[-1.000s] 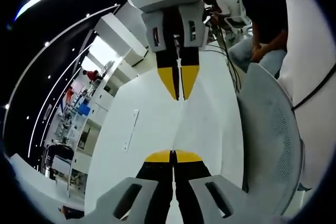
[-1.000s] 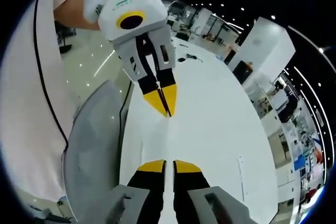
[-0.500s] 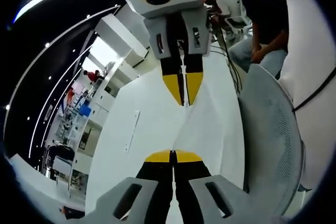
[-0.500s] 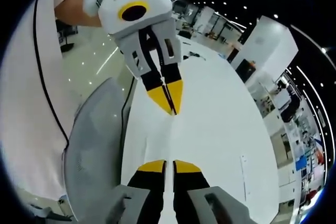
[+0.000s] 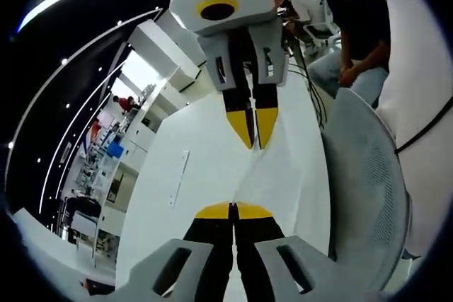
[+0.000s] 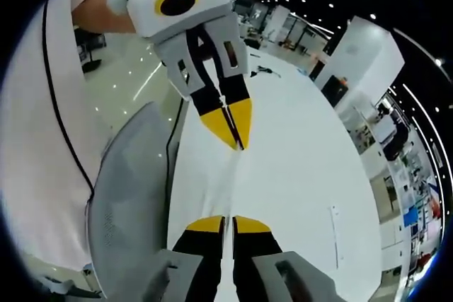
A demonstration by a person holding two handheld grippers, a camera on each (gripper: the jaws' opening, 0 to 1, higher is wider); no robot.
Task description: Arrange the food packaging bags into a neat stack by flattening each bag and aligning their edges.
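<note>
A thin white bag hangs stretched between my two grippers, with a crease running from one pair of tips to the other. My left gripper is shut on its near edge at the bottom of the left gripper view. My right gripper comes down from the top, its yellow tips pinched on the far edge. In the right gripper view the same bag runs from my right gripper, shut on it, up to my left gripper, also pinched shut.
A long white table lies under the bag and stretches away. A grey mesh chair back stands close beside it. A seated person in a dark top is behind, with cables on the table.
The two grippers have drawn closer together: each looms larger and lower in the other's view, and the bag span between them is shorter. Both stay shut.
</note>
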